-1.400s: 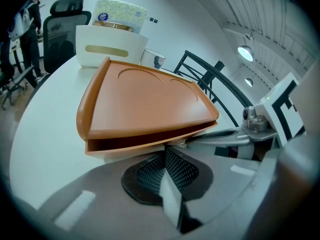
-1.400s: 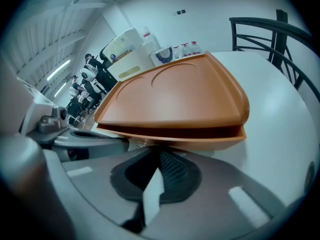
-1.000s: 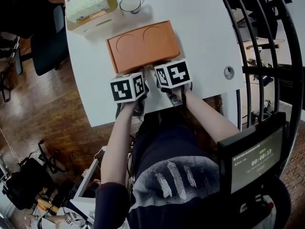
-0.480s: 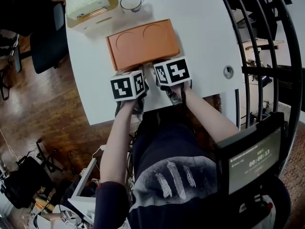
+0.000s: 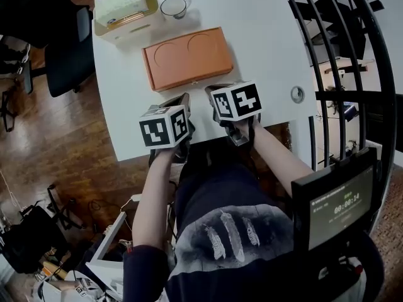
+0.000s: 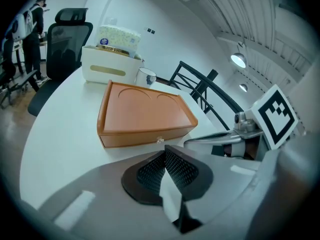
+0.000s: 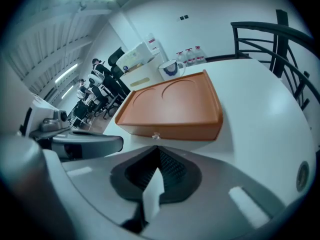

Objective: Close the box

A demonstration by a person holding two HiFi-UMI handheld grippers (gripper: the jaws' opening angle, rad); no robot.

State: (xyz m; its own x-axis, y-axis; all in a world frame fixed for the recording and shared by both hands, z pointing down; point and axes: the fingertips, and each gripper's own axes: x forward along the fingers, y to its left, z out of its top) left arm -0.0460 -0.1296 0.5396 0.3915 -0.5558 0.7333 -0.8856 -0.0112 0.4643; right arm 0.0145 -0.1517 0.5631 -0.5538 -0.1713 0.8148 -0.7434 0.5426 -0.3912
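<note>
An orange box (image 5: 187, 58) lies flat on the white table (image 5: 271, 36), lid down, two round hollows in its top. Its small metal clasp (image 6: 160, 140) faces me on the front wall, seen too in the right gripper view as the clasp (image 7: 156, 135). My left gripper (image 5: 179, 104) hovers just short of the box's (image 6: 142, 115) front edge, jaws pressed together with nothing between them. My right gripper (image 5: 217, 94) sits beside it, also shut and empty, a little back from the box (image 7: 175, 111).
A cream tissue holder (image 5: 123, 10) stands at the table's far left, with a glass cup (image 5: 173, 7) next to it. A round grommet (image 5: 297, 94) sits near the right edge. A black chair (image 5: 60, 49) is left of the table; black railing (image 5: 352, 55) runs along the right.
Both grippers have drawn back from the box's front edge toward me, the left one farther. The box lies shut in all frames.
</note>
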